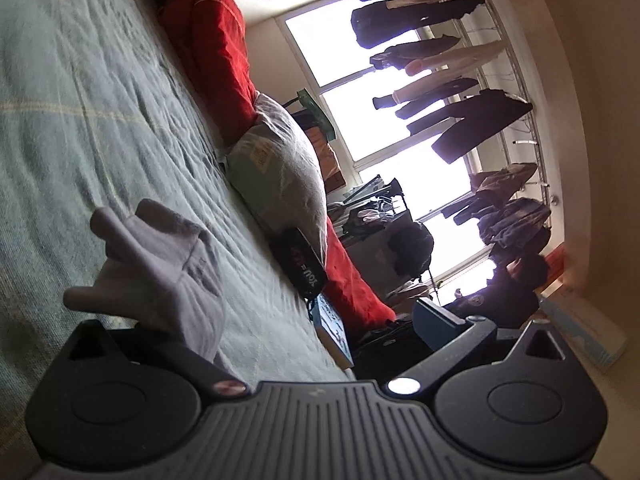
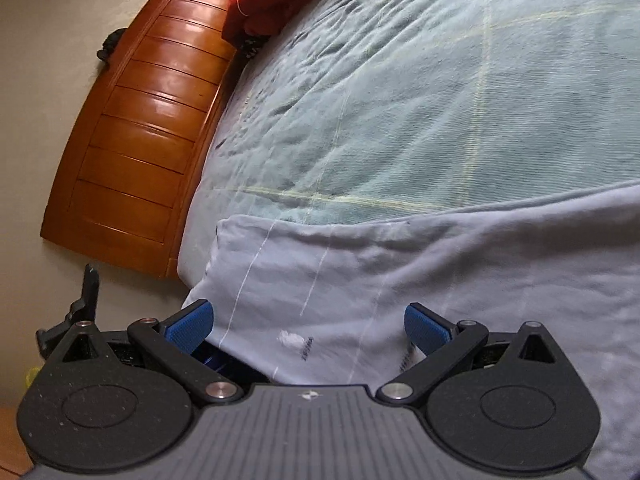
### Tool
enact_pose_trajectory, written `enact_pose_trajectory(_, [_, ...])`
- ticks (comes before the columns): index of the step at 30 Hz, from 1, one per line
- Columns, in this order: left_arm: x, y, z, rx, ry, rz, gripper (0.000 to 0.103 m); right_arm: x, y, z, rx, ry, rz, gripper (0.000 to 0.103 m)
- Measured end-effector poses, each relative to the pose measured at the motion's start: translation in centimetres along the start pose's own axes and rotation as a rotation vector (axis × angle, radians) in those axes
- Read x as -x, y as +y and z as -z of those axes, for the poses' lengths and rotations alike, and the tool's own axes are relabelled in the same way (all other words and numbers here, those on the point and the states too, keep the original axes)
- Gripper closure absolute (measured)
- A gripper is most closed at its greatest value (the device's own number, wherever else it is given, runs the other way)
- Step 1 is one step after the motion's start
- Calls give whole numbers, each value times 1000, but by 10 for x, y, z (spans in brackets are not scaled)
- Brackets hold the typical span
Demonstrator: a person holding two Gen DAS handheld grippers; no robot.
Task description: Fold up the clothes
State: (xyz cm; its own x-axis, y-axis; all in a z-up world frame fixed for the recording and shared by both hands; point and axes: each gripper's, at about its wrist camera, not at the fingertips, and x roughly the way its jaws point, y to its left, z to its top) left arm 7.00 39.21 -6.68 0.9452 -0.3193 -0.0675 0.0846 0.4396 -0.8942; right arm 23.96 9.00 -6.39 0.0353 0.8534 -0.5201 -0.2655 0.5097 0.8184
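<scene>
Small dark case (image 1: 303,264), pink-and-white lettering (blurred, unreadable)

— Where is your light coming from?
— From the window (image 1: 384,128) in your left wrist view. It's blown out to plain white, and the hanging clothes (image 1: 452,120) before it go to dark silhouettes.
— And your right wrist view?
— Softer and even. You get glare on the wooden headboard (image 2: 148,120), slight blur on the grey garment (image 2: 400,280), and fisheye bending with dark corners.

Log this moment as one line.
left gripper: open, beside grey garment | right gripper: open over garment | bed: garment partly flat
</scene>
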Motion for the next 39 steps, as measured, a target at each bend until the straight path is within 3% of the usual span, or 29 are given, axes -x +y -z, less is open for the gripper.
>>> enact_pose_trajectory(10, [-2,25,0,88,0,67,1,-12,6,-22,50,-130,118,0])
enact_pose_trajectory(19, [-5,29,0,99,-2,73,1,-6,30,14,90,-68,83,0])
enact_pose_trajectory(29, [-4,32,1,106,-3,55,1,-25,24,40,-18,-17,56,0])
enact_pose_trajectory(35, [-6,29,-1,96,2,36,1,-22,34,58,-2,44,56,0])
enact_pose_trajectory(39, [-8,19,-1,72,12,32,1,8,42,51,54,-14,80,0])
